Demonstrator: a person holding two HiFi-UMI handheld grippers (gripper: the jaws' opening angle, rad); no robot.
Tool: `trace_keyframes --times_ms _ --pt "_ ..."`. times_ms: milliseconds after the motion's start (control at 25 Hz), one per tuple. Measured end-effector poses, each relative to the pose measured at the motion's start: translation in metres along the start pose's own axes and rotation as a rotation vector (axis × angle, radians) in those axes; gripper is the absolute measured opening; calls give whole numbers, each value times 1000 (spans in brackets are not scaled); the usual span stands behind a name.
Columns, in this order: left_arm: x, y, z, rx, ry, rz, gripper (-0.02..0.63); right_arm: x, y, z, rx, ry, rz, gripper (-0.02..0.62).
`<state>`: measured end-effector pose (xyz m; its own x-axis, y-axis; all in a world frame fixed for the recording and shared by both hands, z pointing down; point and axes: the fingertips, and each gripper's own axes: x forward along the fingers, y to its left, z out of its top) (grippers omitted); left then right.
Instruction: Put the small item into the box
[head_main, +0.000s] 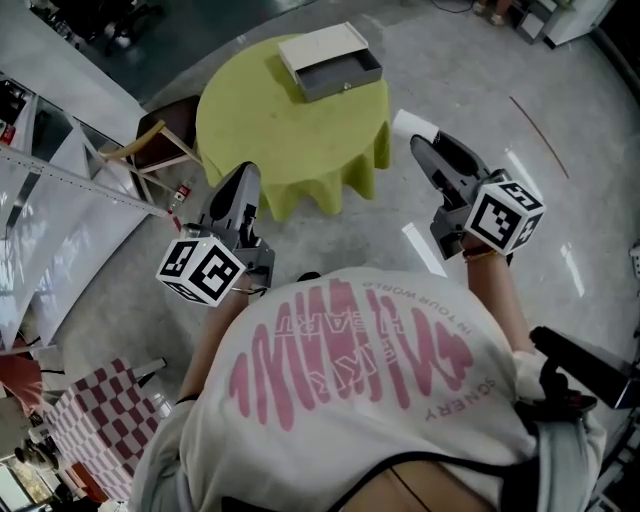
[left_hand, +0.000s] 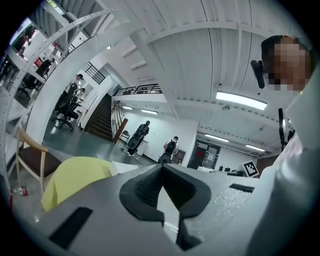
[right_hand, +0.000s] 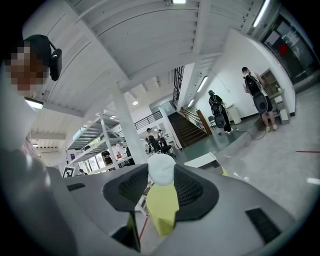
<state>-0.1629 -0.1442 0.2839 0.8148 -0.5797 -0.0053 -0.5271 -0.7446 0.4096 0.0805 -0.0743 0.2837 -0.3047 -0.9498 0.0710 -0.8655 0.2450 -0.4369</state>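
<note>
A round table (head_main: 260, 140) under a yellow-green cloth carries an open grey box (head_main: 330, 62) near its far edge. My right gripper (head_main: 420, 148) hovers off the table's right side, shut on a small white item (head_main: 412, 124) at its tips. In the right gripper view the white item (right_hand: 161, 167) sits pinched between the dark pads, and the yellow cloth (right_hand: 162, 212) shows through the gap below it. My left gripper (head_main: 243, 180) hangs at the table's near left edge. Its jaws meet at the tip (left_hand: 161, 166) with nothing between them.
A wooden chair (head_main: 160, 145) stands left of the table, and white metal shelving (head_main: 60, 180) runs further left. A red-and-white checkered thing (head_main: 100, 420) lies on the floor at lower left. Several people (left_hand: 141, 136) stand far off in the hall.
</note>
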Motion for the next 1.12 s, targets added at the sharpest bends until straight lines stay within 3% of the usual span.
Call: trace_keyframes --times_ms 480,880,1120 --pt "16 38 -1 -18 34 -11 8 36 -20 -4 18 0 -51 161" --pt "32 59 -26 -81 74 36 8 65 -39 -25 42 81 -36 163" --pt "59 76 -17 -55 63 92 8 100 -70 -15 50 99 7 163"
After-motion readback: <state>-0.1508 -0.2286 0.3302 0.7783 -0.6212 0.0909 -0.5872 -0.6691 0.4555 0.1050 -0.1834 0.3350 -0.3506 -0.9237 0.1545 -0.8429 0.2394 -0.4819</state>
